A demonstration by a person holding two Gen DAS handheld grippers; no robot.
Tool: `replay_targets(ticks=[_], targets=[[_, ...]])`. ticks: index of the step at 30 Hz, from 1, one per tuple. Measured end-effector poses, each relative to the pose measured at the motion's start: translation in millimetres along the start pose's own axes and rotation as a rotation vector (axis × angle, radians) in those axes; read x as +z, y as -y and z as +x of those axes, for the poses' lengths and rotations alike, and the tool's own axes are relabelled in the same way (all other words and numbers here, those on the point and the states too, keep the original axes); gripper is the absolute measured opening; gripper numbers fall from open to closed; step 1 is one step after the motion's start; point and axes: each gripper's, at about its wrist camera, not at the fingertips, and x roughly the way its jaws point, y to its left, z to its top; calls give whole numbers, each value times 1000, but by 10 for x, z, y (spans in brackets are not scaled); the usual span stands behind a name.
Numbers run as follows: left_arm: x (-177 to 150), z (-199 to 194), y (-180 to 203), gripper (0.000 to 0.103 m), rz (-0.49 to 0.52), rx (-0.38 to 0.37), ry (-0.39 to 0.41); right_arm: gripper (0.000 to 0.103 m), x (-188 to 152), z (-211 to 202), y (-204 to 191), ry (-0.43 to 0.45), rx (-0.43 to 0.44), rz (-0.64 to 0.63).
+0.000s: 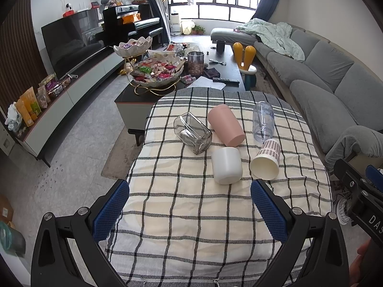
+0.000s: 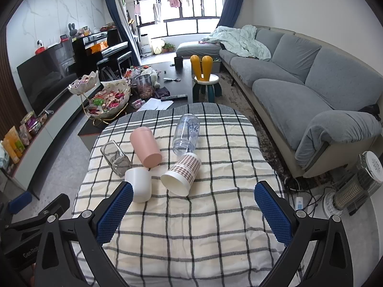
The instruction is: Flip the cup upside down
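Note:
Several cups lie on their sides on a checked tablecloth point(image 1: 182, 205): a square glass cup point(image 1: 193, 132), a pink cup point(image 1: 226, 124), a white cup point(image 1: 227, 168), a plaid paper cup point(image 1: 266, 159) and a clear plastic cup point(image 1: 262, 121). The same cups show in the right wrist view: glass point(image 2: 116, 159), pink point(image 2: 145, 146), white point(image 2: 139, 184), plaid point(image 2: 181, 174), clear point(image 2: 186, 134). My left gripper point(image 1: 189, 205) is open and empty, hovering short of the white cup. My right gripper point(image 2: 194, 211) is open and empty, short of the plaid cup.
A dark coffee table point(image 1: 222, 71) with snack bowls point(image 1: 158, 71) stands beyond the cloth-covered table. A grey sofa point(image 2: 299, 91) runs along the right. A TV point(image 1: 71, 40) and cabinet are at the left. A heater point(image 2: 352, 191) stands on the floor at right.

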Motion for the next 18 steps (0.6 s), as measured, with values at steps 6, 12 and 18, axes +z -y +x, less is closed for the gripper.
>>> replay_targets(ticks=[6,12,18], targets=[[32,64,-3,103,-10,14,3,102,50,3,2,-2,-2,1],[22,232,-74,103,-30,22,2,102,52,119,-37,-13,-5,-3],[25,429,-143,103,-47,27,-1,102,12,462,-118,-37,-12,-2]])
